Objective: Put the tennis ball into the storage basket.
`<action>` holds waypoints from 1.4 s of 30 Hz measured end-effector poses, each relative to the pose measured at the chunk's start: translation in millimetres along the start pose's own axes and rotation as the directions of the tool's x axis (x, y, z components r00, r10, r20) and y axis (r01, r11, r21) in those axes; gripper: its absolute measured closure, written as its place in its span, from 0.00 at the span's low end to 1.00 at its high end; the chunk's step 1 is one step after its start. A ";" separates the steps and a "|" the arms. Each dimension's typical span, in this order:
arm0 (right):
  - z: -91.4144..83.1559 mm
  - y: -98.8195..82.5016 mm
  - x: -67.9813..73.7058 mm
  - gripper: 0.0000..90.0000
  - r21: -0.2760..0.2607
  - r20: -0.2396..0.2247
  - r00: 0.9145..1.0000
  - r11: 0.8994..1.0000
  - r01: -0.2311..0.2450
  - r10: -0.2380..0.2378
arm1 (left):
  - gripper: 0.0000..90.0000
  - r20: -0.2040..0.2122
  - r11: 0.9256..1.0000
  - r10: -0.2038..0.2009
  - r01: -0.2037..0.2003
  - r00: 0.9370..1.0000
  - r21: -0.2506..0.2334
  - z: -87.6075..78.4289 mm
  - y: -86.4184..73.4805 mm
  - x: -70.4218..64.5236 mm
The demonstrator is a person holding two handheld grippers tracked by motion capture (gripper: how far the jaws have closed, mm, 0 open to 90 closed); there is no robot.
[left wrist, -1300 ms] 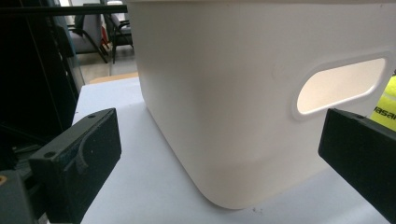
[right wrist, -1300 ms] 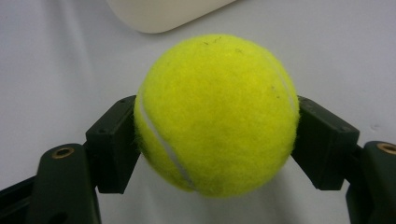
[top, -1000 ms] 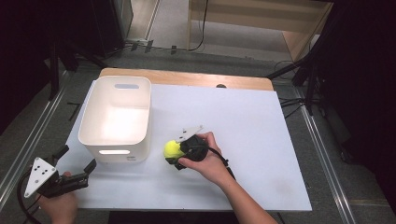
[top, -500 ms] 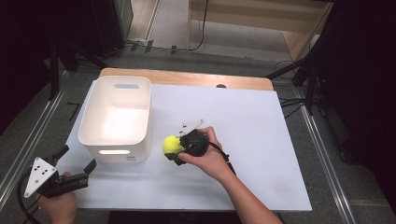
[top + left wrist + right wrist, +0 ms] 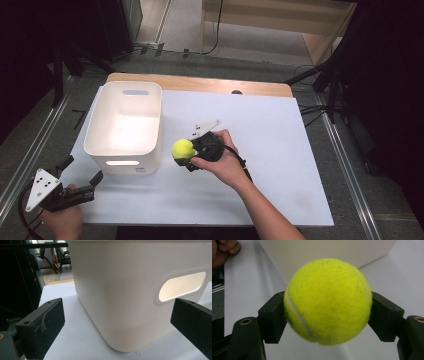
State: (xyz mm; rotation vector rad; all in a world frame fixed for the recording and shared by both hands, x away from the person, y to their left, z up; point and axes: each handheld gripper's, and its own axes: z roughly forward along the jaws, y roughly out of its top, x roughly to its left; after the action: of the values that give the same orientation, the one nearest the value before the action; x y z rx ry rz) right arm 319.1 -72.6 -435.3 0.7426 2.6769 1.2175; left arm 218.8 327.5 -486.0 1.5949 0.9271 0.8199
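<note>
Tennis ball (image 5: 182,149), bright yellow and fuzzy, sits pinched between the two black jaws of the right gripper (image 5: 186,156), which press on its opposite sides; in the right gripper view the ball (image 5: 328,301) bulges out past both jaws, and the right gripper (image 5: 328,315) holds it clear above the white tabletop (image 5: 244,290). Being round, the ball has no long axis and points no particular way; its one mark of orientation is the pale curved seam, which in the right gripper view runs down the ball's left side from near the top toward the bottom middle. In the high view the ball is just beside the right wall of the white bin (image 5: 124,127), near the bin's front right corner, apart from it, with the person's right hand (image 5: 222,160) wrapped around the gripper body and the gripper aimed leftward at the bin. The bin stands upright and open-topped on the left part of the tabletop (image 5: 280,150). The left gripper (image 5: 82,181) rests at the front left corner of the tabletop with its jaws spread wide and nothing between them; in the left gripper view those jaws frame the bin's near corner and its oval handle slot (image 5: 181,286).
</note>
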 end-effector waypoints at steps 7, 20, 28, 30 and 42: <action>-4.2 8.8 -1.1 0.26 -0.017 -0.007 1.000 1.000 0.009 -0.009 | 0.00 0.001 1.000 -0.001 0.001 1.000 -0.001 -0.1 0.0 0.1; -5.0 24.2 -0.4 0.26 -0.026 -0.028 0.999 0.999 0.024 -0.025 | 0.00 0.004 1.000 -0.002 0.002 1.000 -0.002 -0.4 0.0 0.5; -8.3 32.5 -0.1 0.26 -0.031 -0.030 0.999 0.999 0.036 -0.037 | 0.00 0.004 1.000 -0.002 0.002 1.000 -0.002 -0.4 0.0 0.6; -8.9 34.4 0.0 0.26 -0.031 -0.027 0.999 0.999 0.040 -0.040 | 0.00 0.003 1.000 -0.003 0.003 1.000 -0.003 -0.3 0.0 0.5; -12.7 46.3 0.6 0.26 -0.040 -0.031 0.998 0.998 0.053 -0.055 | 0.00 0.002 1.000 -0.002 0.002 1.000 0.000 -0.7 0.1 0.7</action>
State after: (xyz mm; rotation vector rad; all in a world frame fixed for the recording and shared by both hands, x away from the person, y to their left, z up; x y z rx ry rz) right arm 332.8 -55.1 -392.8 0.6464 2.6711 1.2757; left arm 218.6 328.5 -485.7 1.5938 0.9271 0.8164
